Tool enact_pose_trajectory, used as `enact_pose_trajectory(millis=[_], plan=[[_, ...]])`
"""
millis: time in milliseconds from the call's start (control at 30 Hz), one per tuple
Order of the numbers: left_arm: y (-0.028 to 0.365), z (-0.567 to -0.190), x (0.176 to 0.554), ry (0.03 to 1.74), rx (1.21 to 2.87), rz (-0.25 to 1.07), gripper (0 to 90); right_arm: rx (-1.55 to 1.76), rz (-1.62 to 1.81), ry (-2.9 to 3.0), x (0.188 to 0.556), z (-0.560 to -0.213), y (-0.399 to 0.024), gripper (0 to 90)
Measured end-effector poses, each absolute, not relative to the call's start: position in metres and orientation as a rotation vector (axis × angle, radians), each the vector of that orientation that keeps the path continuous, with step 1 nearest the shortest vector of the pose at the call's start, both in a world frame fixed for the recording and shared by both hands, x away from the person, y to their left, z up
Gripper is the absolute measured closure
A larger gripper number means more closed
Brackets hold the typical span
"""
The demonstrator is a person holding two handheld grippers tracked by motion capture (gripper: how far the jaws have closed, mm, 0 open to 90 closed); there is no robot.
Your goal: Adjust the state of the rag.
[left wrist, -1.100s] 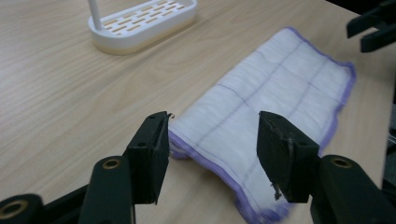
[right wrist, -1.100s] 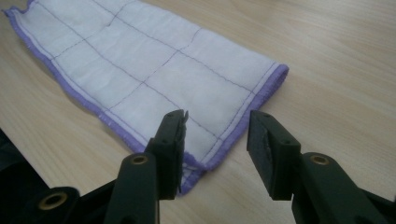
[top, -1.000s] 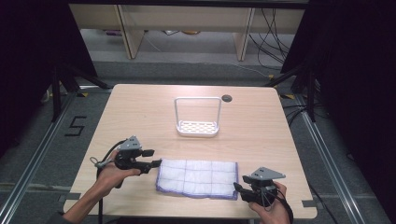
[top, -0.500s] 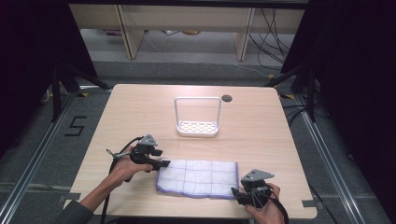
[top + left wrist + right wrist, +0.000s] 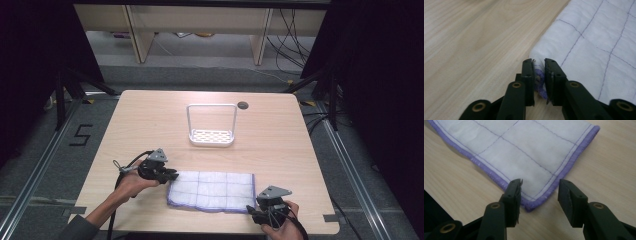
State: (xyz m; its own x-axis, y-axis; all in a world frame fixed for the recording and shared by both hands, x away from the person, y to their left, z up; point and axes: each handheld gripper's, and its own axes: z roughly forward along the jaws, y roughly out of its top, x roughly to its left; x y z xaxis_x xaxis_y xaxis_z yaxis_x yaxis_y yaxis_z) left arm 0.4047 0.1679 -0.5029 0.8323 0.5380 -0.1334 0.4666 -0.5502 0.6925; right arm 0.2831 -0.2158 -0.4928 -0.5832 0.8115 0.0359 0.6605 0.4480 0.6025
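we are working a cloth (image 5: 212,190) that is lying flat on the near half of the table (image 5: 150,115), between our two hands, well short of the white rack (image 5: 211,131) standing farther back near the middle. the left gripper (image 5: 539,72) is pinching the cloth's left near corner – its jaws are pressed almost together with the purple hem bunched between them, and the fabric is puckering up just beyond the tips. the right gripper (image 5: 539,195) is hanging over the opposite near corner with its jaws spread wide, one to each side of the hemmed point, touching nothing yet as far as we can tell.

we are judging the cloth to be light, soft and thoroughly limp: a quilted white sheet with thin stitched lines and a thicker purple border. it is going to drape and fold under its own weight rather than hold any shape, so lifting it by one corner alone would likely let the rest drag or swing. it looks neither fragile nor slippery – the weave should grip well against the pads.

the hem is the best place to take hold, since the doubled edge gives the jaws something firm. for the right side, we are reckoning the corner tip itself is the spot, taken low against the wood so both layers of binding come in.
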Motion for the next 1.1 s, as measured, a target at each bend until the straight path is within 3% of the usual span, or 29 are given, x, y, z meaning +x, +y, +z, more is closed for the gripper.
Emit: enact_pose_trajectory(millis=[133,333,500,800,1100], plan=[[0.167,-0.504,0.401,0.710,2.258,0.126,84.2,1.260,0.822,2.470,0.282,-0.497,-0.211,59.0],[0.167,-0.507,0.398,0.708,2.263,0.123,85.8,1.280,0.845,2.496,0.281,-0.497,-0.212,74.8],[0.169,-0.506,0.391,0.700,2.272,0.123,86.0,1.274,0.873,2.504,0.283,-0.498,-0.211,82.2],[0.176,-0.503,0.359,0.666,2.265,0.124,86.2,1.211,0.845,2.540,0.302,-0.490,-0.217,83.7],[0.181,-0.503,0.318,0.668,2.182,0.015,86.2,1.098,0.817,2.545,0.357,-0.470,-0.206,83.8]])
